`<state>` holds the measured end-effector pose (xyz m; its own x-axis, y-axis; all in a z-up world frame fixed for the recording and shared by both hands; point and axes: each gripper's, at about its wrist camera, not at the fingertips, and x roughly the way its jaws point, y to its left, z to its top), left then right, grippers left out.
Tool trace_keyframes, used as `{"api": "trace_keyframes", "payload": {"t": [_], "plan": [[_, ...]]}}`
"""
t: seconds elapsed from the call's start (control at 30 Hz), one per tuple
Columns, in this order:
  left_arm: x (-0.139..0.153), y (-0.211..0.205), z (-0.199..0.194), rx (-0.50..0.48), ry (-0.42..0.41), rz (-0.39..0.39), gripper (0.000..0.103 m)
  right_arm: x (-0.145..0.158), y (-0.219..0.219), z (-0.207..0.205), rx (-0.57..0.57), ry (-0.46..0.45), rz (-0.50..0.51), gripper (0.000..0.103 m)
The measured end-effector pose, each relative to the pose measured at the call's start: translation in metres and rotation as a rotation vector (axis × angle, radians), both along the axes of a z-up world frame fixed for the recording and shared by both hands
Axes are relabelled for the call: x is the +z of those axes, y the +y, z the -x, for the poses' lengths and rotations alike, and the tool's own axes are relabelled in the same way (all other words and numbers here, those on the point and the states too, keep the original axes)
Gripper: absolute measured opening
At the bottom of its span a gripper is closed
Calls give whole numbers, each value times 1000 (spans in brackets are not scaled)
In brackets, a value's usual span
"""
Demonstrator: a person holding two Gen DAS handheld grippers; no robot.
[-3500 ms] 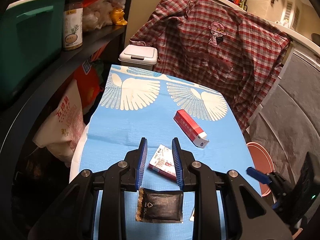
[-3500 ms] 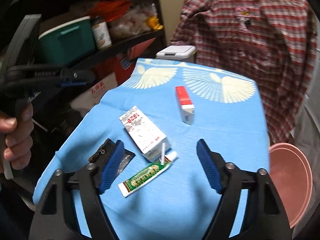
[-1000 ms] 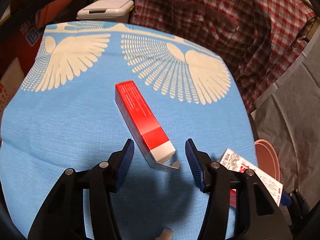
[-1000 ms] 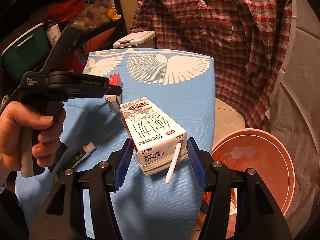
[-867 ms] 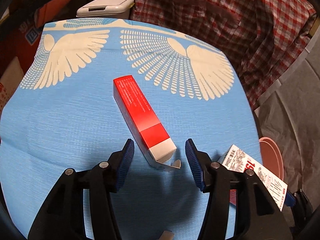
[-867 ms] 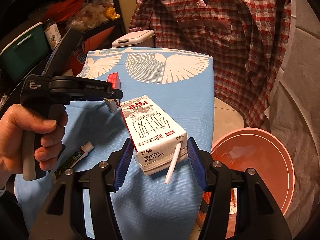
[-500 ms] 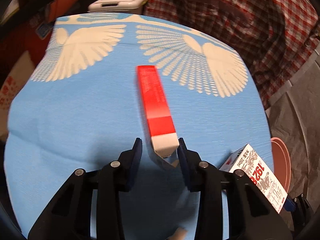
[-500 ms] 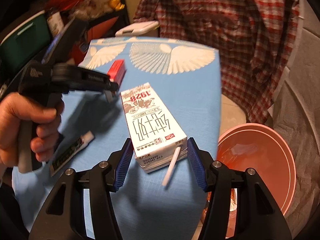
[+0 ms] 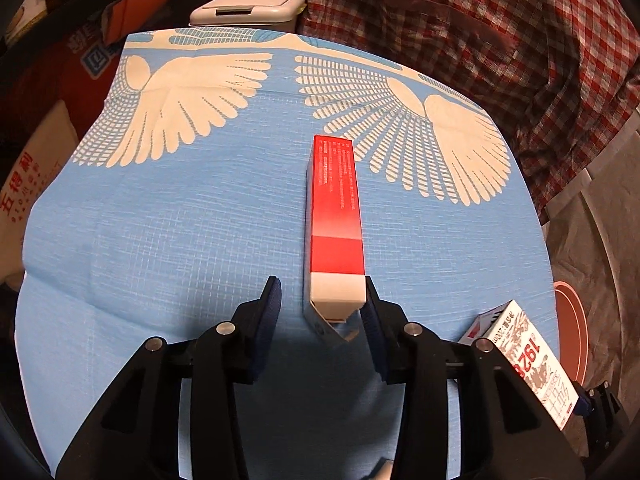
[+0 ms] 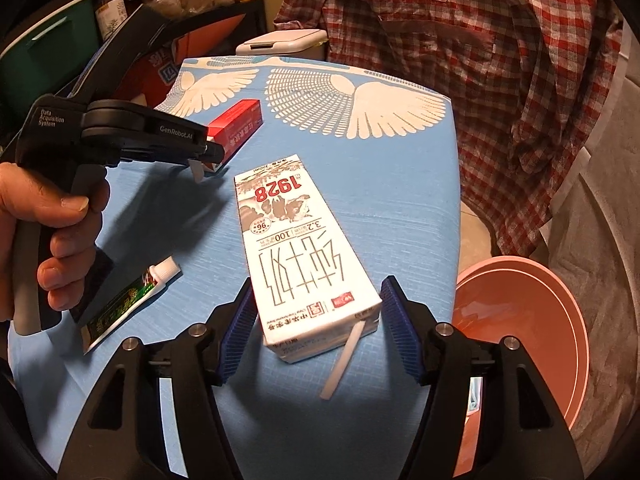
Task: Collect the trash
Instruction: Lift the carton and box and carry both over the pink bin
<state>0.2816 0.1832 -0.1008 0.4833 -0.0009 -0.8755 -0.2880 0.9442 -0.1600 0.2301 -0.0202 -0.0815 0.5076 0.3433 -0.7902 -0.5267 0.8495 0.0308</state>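
Note:
A long red and white box lies on the blue cloth table. Its white end sits between the fingers of my left gripper. The jaws are opening: the right pad is at the box, the left pad stands apart. A white milk carton with a straw rests near the table's right edge between the fingers of my right gripper. These jaws are opening too, with a slim gap on each side. A green and white tube lies at the left.
A pink basin stands below the table's right edge. A white lidded bin sits behind the table, with a plaid shirt hanging at the back right. A shelf holding a green box lines the left. A hand holds the left gripper.
The left jaws narrowed around the red box, which swung in line with the fingers. The right gripper came down with the carton and its jaws widened off the carton's sides.

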Motion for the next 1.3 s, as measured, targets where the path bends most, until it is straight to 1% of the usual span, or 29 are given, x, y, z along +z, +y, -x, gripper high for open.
{"api": "trace_keyframes", "payload": {"t": [0.1, 0.13, 0.17, 0.2, 0.47, 0.77, 1.0, 1.3], "plan": [[-1, 2, -1, -6, -1, -5, 40, 2, 0, 0, 1, -11, -6, 58], [0, 3, 0, -8, -1, -4, 38, 3, -1, 0, 1, -14, -8, 58], [0, 3, 1, -7, -4, -3, 35, 4, -1, 0, -1, -19, -10, 58], [1, 4, 1, -9, -5, 0, 27, 6, -2, 0, -4, -24, -14, 57], [15, 1, 14, -27, -28, -30, 26, 22, -9, 8, -27, -61, -38, 54], [46, -3, 45, -39, -83, -54, 25, 45, -21, 24, -78, -109, -65, 54], [70, -11, 73, -39, -128, -48, 25, 65, -38, 42, -136, -145, -98, 54], [94, -29, 101, -62, -184, -64, 25, 83, -66, 62, -223, -191, -112, 54]]}}
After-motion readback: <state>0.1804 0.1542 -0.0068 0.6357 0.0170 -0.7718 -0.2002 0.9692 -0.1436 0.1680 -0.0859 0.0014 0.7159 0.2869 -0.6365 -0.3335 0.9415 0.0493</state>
